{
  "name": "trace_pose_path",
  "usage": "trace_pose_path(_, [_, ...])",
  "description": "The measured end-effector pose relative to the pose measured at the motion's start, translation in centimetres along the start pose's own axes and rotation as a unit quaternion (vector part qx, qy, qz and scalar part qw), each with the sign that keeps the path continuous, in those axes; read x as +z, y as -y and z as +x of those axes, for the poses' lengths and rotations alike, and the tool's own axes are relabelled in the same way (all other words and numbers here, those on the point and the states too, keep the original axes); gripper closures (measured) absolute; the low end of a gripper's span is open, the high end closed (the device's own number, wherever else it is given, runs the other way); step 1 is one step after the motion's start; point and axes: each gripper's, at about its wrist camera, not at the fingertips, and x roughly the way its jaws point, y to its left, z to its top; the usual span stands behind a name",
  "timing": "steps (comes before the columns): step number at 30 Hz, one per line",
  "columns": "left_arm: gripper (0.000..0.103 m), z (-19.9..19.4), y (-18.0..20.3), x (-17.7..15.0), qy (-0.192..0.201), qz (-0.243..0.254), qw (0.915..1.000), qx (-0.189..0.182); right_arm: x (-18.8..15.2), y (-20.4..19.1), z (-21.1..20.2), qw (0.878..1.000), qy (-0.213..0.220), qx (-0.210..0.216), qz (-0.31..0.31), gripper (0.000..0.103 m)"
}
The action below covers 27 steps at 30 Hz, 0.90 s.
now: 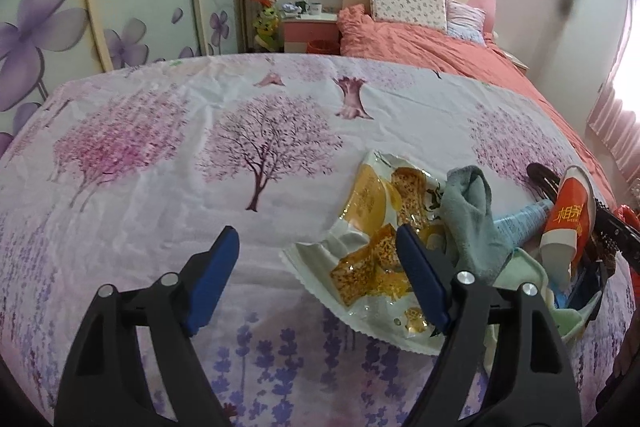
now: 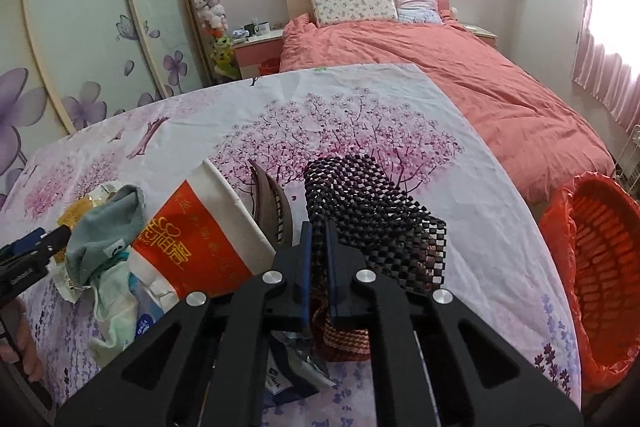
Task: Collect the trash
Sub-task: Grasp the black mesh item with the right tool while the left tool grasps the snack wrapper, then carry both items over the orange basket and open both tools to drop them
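Right wrist view is showing the flowered tablecloth (image 2: 360, 115) filling the middle of the frame, with the red-lined trash basket (image 2: 592, 267) sitting at the right edge, well apart from my fingers. My right gripper (image 2: 318, 251) is clamping a black woven mesh mat (image 2: 360, 203), which is rising from between the blue pads toward the frame's centre. Just left of it an orange and white paper cup (image 2: 200, 243) is lying tilted, and farther left a grey-green sock (image 2: 108, 227) is draping over the pile.

Left wrist view is showing my left gripper (image 1: 316, 247) spread wide above the same cloth. A yellow snack wrapper (image 1: 376, 227) is lying flat in the lower right of centre, partly behind my right-hand blue pad (image 1: 420, 275); whether the pad is touching it, I cannot tell. The sock (image 1: 468, 211) is sitting just right of the wrapper.
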Motion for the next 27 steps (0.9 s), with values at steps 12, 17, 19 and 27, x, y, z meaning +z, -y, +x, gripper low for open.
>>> trace_pose_path(12, [0.075, 1.7, 0.5, 0.0, -0.019, -0.006, 0.9982, -0.056, 0.2, 0.4, -1.3, 1.000, 0.015, 0.010, 0.002, 0.097])
trace_pose_path(17, [0.084, -0.2, 0.5, 0.6, 0.005, -0.007, 0.9985, -0.054, 0.6, 0.9, -2.3, 1.000, 0.027, 0.013, 0.008, 0.097])
trace_pose_path(19, [0.090, -1.0, 0.6, 1.0, 0.016, -0.004, 0.9987, -0.049, 0.7, 0.9, -2.8, 0.999, 0.032, 0.015, 0.010, 0.097])
trace_pose_path(27, [0.093, -4.8, 1.0, 2.3, 0.056, 0.006, 0.9977, -0.037, 0.9, 1.4, -5.4, 0.998, 0.057, 0.022, 0.013, 0.097])
